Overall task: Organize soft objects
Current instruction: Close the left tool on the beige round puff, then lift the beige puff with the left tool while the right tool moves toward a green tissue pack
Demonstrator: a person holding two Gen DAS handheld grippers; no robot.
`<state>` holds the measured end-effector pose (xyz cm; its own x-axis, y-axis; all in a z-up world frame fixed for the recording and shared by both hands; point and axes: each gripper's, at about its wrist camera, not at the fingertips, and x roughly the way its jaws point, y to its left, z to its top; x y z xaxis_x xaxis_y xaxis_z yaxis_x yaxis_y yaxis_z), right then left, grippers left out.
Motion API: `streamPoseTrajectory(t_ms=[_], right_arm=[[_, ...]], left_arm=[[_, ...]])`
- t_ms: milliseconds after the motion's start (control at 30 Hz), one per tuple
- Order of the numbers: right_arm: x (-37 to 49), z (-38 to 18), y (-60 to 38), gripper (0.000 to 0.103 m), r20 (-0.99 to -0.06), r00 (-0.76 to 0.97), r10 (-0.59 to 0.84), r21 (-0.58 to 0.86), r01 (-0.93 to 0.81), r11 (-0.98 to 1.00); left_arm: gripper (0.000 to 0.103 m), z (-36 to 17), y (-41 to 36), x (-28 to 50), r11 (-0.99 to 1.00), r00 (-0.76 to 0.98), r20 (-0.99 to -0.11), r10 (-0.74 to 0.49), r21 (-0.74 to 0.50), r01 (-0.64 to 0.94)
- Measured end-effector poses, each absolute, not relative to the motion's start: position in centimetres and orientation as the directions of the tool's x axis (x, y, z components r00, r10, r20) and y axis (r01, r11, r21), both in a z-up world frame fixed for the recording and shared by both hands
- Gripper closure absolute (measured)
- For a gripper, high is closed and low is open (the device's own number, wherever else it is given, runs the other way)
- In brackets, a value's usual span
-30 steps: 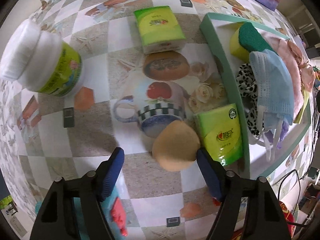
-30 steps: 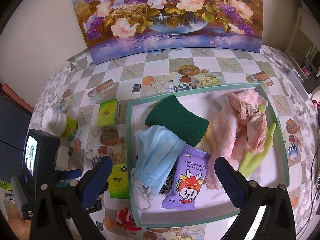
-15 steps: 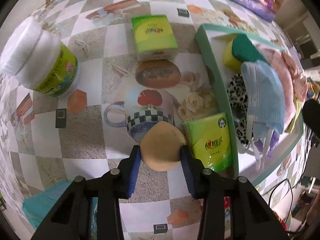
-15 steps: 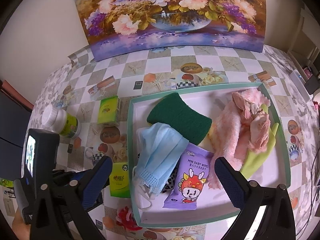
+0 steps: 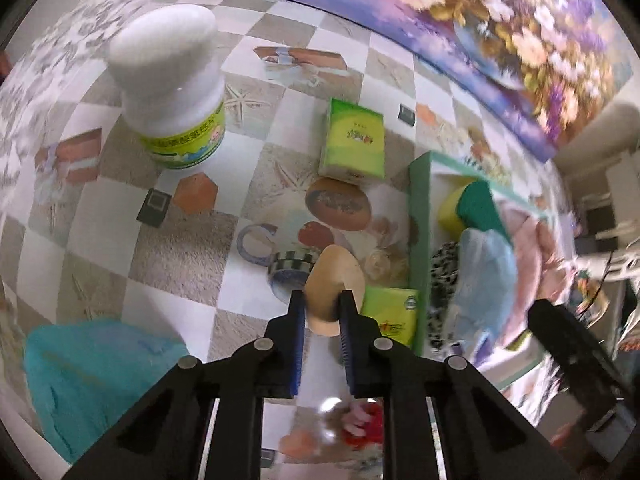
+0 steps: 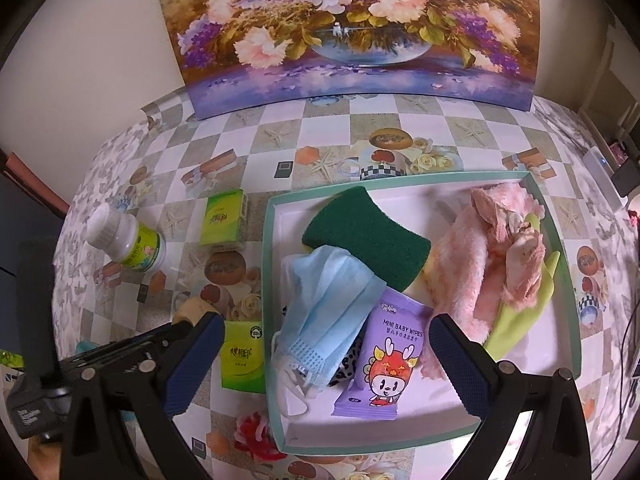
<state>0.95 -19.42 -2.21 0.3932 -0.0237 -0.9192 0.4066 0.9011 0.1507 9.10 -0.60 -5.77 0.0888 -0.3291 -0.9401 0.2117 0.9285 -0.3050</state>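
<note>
Two grippers were over the checkered tabletop [image 6: 400, 120], and I took the green-rimmed tray [image 6: 269, 280] as my landmark. The left gripper [image 5: 322, 312] worked just outside the tray's left wall, its blue pads clamped together on a tan, teardrop-shaped makeup sponge [image 5: 334, 276], which bulged out past the fingertips. In the left wrist view the sponge seemed to be off the tabletop, above the printed teacup pattern, though I could not be sure of that. The right gripper [image 6: 324, 344] hung over the near half of the tray with its jaws wide apart and nothing between them.

Inside the tray lay a dark green scouring sponge [image 6: 366, 240] toward the far left corner, a pale blue face mask [image 6: 328, 304] draped in front of it, and a purple pack of baby wipes [image 6: 384, 360] just to the mask's right. A pink fluffy cloth [image 6: 480, 264] filled the right side, with a yellow-green rubber glove [image 6: 532, 292] partly under it. Something with a black-and-white spotted pattern [image 5: 446, 268] peeked from beneath the mask.

Left of the tray, one green tissue pack [image 6: 242, 354] sat touching the outer wall near the front corner, just beside the held sponge. A second green tissue pack [image 6: 222, 222] lay farther back, near the far left corner. Farther left still stood a white bottle with a green label [image 6: 128, 240], tilted in the fisheye. A teal cloth [image 5: 92, 380] lay well apart from the tray, at the near left edge of the left wrist view.
</note>
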Motion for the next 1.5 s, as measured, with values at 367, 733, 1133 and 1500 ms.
streamPoseTrajectory(t_ms=[367, 733, 1133, 1500], right_arm=[[1.1, -1.1, -17.7, 0.0, -0.898, 0.44, -0.027, 0.15, 0.362, 0.92], [2.2, -2.8, -14.8, 0.0, -0.904, 0.418, 0.092, 0.216, 0.261, 0.941], [3.0, -5.4, -11.4, 0.003, -0.908, 0.332, 0.257, 0.33, 0.185, 0.926], [3.5, -7.0, -9.5, 0.003, -0.922, 0.273, 0.274, 0.322, 0.148, 0.935]], left_arm=[[0.087, -1.6, 2.1, 8.8, 0.918, 0.281, -0.88, -0.383, -0.395, 0.014], [0.087, -0.8, 5.1, 9.7, 0.93, 0.392, -0.862, -0.322, -0.365, -0.037], [0.087, 0.1, 10.3, 10.0, 0.888, 0.447, -0.82, -0.356, -0.446, -0.111], [0.087, -1.5, 12.7, 10.4, 0.874, 0.429, -0.831, -0.353, -0.457, -0.166]])
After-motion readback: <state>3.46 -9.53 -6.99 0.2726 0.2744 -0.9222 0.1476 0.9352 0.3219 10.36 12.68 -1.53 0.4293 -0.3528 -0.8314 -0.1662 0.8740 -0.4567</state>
